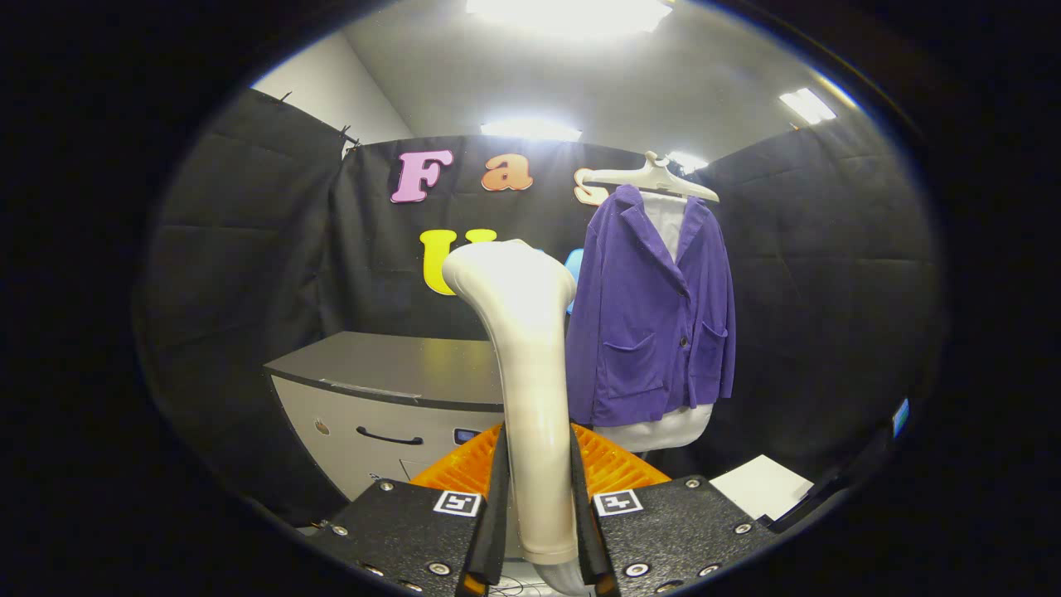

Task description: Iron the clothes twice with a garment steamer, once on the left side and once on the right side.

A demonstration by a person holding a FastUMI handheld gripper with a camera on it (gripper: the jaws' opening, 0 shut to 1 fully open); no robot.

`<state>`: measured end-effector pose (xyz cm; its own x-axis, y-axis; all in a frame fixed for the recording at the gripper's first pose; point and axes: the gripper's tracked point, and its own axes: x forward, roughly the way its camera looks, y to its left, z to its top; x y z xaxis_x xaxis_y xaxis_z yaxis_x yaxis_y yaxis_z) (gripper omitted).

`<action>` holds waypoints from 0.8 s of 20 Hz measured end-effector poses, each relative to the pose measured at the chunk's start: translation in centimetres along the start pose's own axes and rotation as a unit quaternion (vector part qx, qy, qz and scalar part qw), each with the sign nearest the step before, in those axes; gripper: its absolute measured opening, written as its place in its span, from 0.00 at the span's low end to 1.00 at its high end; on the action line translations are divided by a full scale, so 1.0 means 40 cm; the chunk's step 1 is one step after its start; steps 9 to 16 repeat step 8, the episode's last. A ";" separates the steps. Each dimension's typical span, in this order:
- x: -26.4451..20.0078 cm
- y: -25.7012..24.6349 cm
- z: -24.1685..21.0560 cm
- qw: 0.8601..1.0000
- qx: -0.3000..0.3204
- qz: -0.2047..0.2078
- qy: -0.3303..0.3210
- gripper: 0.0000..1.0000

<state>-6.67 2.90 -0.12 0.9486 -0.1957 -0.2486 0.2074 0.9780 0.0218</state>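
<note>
- Gripper point(537, 514): both fingers are closed against the handle of the garment steamer point(526, 373), one pressing on each side. The hold is on the lower part of the handle.
- Garment steamer: cream-coloured, standing upright between the fingers and rising well above them. Its head bends over to the left at the top. The face of the head cannot be seen from this side.
- Jacket point(651, 319): purple, with two patch pockets and a notched collar. It hangs on a pale hanger point(655, 177) against the black cloth wall, beyond the fingers and to the right of the steamer. The steamer head is near the jacket's left edge; whether the two touch cannot be told.
- White garment point(663, 427): worn under the jacket on the same hanger. It shows at the neck opening and below the jacket's hem.
- Cabinet point(381, 406): grey, with a dark flat top and a dark drawer handle on its front. It stands beyond the fingers to the left of the steamer, against the cloth wall.
- Orange ribbed item point(617, 464): lies just ahead of the fingers, low behind the steamer handle. Its kind cannot be told.
- White sheet point(763, 485): flat, low down to the right of the fingers.
</note>
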 end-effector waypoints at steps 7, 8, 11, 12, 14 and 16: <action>0.011 0.028 0.015 0.999 0.024 0.020 -0.012 0.35; 0.014 0.030 0.018 0.999 0.028 0.022 -0.013 0.35; 0.014 0.030 0.018 0.999 0.028 0.022 -0.013 0.35; 0.014 0.030 0.018 0.999 0.028 0.022 -0.013 0.35; 0.014 0.030 0.018 0.999 0.028 0.022 -0.013 0.35; 0.014 0.030 0.018 0.999 0.028 0.022 -0.013 0.35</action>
